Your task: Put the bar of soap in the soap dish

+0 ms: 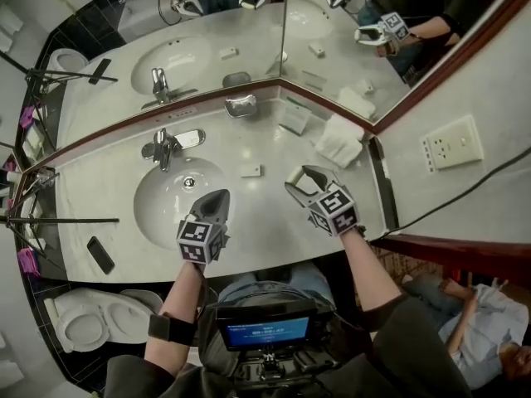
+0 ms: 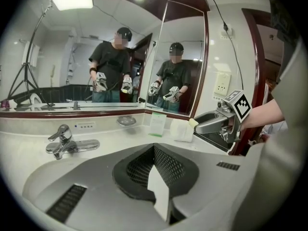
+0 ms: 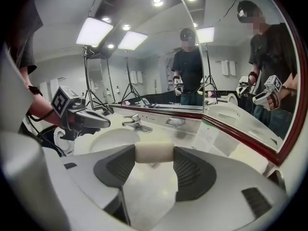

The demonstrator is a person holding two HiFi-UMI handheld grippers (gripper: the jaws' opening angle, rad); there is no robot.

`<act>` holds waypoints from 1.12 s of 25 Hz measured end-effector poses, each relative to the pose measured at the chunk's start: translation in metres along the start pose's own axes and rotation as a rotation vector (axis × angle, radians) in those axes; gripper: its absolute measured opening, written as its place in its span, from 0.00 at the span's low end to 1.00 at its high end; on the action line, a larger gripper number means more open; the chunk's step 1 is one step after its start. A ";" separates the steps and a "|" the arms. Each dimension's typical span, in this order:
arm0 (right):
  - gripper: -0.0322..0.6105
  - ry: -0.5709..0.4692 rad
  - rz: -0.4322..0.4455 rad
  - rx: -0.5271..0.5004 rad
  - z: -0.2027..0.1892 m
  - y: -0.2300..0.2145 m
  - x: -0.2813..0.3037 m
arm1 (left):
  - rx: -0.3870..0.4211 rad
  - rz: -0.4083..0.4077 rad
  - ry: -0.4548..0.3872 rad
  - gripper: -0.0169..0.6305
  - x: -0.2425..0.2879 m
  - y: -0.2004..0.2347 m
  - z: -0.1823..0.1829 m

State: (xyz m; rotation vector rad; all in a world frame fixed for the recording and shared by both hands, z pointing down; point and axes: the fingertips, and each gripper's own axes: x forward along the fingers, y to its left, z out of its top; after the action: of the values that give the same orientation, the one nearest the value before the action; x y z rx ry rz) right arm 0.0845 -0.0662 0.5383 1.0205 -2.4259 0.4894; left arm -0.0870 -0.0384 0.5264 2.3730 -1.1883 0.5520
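Soap: a pale cream bar of soap [image 3: 154, 153] with rounded edges sits in the middle of the right gripper view, lying crosswise and lifted clear of the countertop [image 1: 274, 222].
Grip: the right gripper [image 1: 305, 179] has its jaws fairly wide apart and closed on the bar's two short ends. The mesh pads press on it from left and right, and the bar bridges the gap.
Handling: it is probably light, hard and stiff. The smooth surface looks slippery, more so if damp, so a hard squeeze could shoot it out or dent it.
Where to hold: the end-to-end hold at the bar's mid-height looks sound. It leaves the underside free to set down first.
Soap dish: the small greyish soap dish [image 1: 241, 104] is at the top centre of the head view, against the foot of the mirror. It looks empty and is well apart from the bar. In the right gripper view it lies just above and right of the soap.
Left gripper: the left gripper [image 1: 214, 206], lower centre-left of the head view over the near rim of the sink [image 1: 158, 214], has its jaws fully together with nothing between them.
Around: the faucet [image 1: 162, 148] is left of centre, with a small white packet [image 1: 250, 171] between the faucet and the right gripper. A card [image 1: 294, 116] and a folded towel [image 1: 338, 146] are in the upper right, and a phone [image 1: 100, 255] is at the lower left.
Risk: the dish is shallow, so the bar could skid out if released while tilted.
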 end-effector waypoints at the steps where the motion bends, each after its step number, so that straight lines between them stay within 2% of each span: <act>1: 0.47 -0.004 -0.008 0.006 0.001 -0.001 0.000 | 0.005 -0.002 0.001 0.03 0.002 -0.001 0.002; 5: 0.47 -0.014 -0.035 -0.001 0.009 -0.012 0.008 | 0.031 -0.011 0.003 0.03 0.008 -0.003 0.011; 9: 0.47 -0.031 -0.049 -0.027 0.032 -0.026 0.035 | 0.063 -0.014 0.009 0.03 0.018 0.003 0.021; 19: 0.47 -0.017 -0.098 -0.090 0.091 -0.061 0.150 | 0.118 -0.025 0.017 0.03 0.056 0.036 0.039; 28: 0.47 0.048 -0.168 -0.071 0.097 -0.089 0.227 | 0.132 -0.058 0.019 0.03 0.087 0.061 0.032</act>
State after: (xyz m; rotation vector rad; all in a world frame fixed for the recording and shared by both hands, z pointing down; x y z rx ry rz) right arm -0.0165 -0.3021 0.5926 1.1568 -2.2745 0.3633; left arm -0.0834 -0.1445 0.5574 2.4982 -1.1026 0.6507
